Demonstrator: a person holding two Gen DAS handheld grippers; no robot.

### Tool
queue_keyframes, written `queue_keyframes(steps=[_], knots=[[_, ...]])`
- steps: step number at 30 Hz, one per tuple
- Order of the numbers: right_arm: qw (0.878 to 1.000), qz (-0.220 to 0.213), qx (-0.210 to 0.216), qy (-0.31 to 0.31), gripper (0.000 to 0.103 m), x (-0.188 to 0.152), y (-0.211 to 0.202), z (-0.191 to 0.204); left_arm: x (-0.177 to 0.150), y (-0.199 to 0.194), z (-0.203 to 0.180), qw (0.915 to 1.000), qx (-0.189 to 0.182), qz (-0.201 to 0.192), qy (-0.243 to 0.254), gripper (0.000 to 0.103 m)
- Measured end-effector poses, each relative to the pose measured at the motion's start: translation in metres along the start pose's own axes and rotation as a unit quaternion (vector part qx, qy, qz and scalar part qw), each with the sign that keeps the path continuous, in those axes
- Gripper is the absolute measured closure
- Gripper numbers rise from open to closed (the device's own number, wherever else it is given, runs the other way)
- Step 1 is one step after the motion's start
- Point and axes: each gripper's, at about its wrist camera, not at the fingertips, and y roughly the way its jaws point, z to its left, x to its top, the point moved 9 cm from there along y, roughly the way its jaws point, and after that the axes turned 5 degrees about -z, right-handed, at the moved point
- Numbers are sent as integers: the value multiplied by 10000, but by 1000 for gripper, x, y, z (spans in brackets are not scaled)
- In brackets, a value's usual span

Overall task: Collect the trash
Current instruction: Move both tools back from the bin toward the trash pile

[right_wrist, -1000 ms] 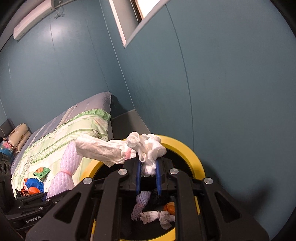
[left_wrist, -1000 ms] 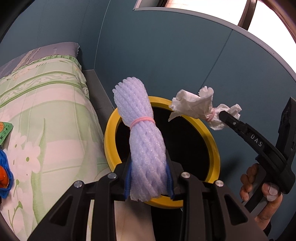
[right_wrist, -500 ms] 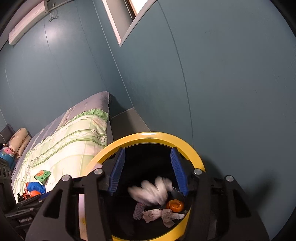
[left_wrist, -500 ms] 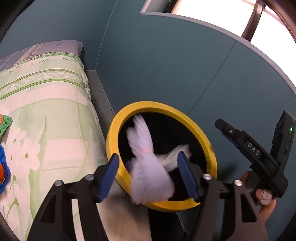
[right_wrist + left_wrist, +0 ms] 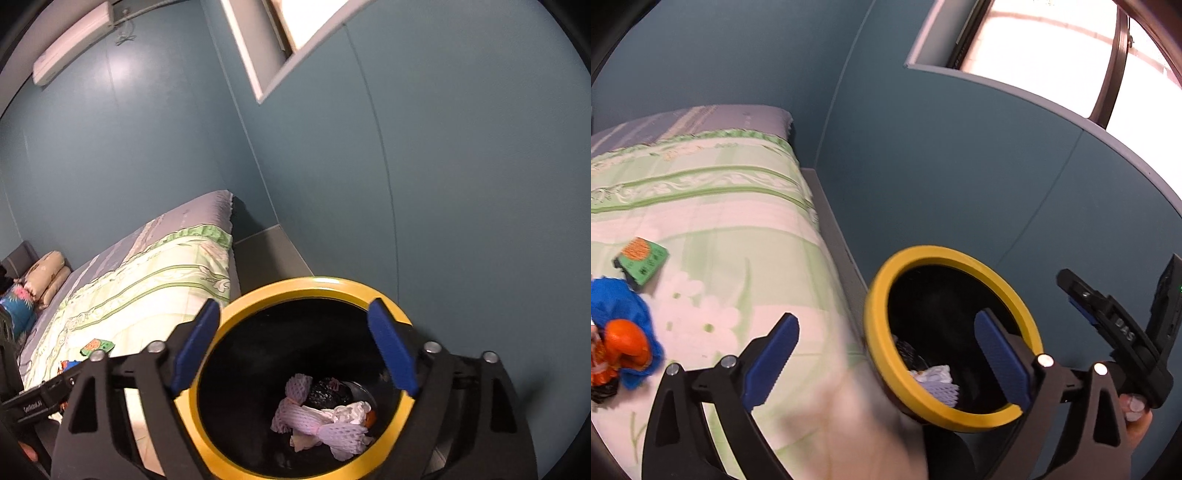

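Both hand-held grippers, left (image 5: pixel 886 350) and right (image 5: pixel 295 347), are opening empty over crumpled white-lilac trash (image 5: pixel 325 424) in the bin (image 5: pixel 391 302).

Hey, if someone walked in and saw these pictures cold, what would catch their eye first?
Probably the yellow-rimmed black bin against the teal wall, with foam netting and crumpled tissue lying at its bottom. Both grippers hover at its mouth, the right gripper and left gripper with jaws opening and nothing between them. Beside it, bright orange and blue wrappers lie on the green floral bed.
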Motion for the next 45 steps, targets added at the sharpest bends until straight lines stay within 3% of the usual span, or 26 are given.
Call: queue_keyframes(steps=[4, 7, 16, 29, 38, 45], knots=[[9994, -78, 217, -244, 10, 1, -8, 20, 6, -14, 20, 9998, 153, -91, -59, 10], [9979, -131, 435, -465, 9, 1, -14, 39, 10, -29, 40, 9992, 341, -193, -71, 10], [9864, -130, 1119, -1198, 8, -9, -22, 118, 15, -81, 116, 9939, 951, -411, -375, 10], [9630, 109, 1899, -1907, 8, -30, -20, 222, 7, -159, 211, 9787, 1788, -694, -736, 9], [9450, 696, 2422, -2083, 8, -60, -1, 284, -14, -181, 260, 9698, 2104, -714, -1007, 9], [9331, 1118, 2581, -2239, 8, -89, 23, 326, -33, -179, 292, 9650, 2170, -630, -1331, 9]])
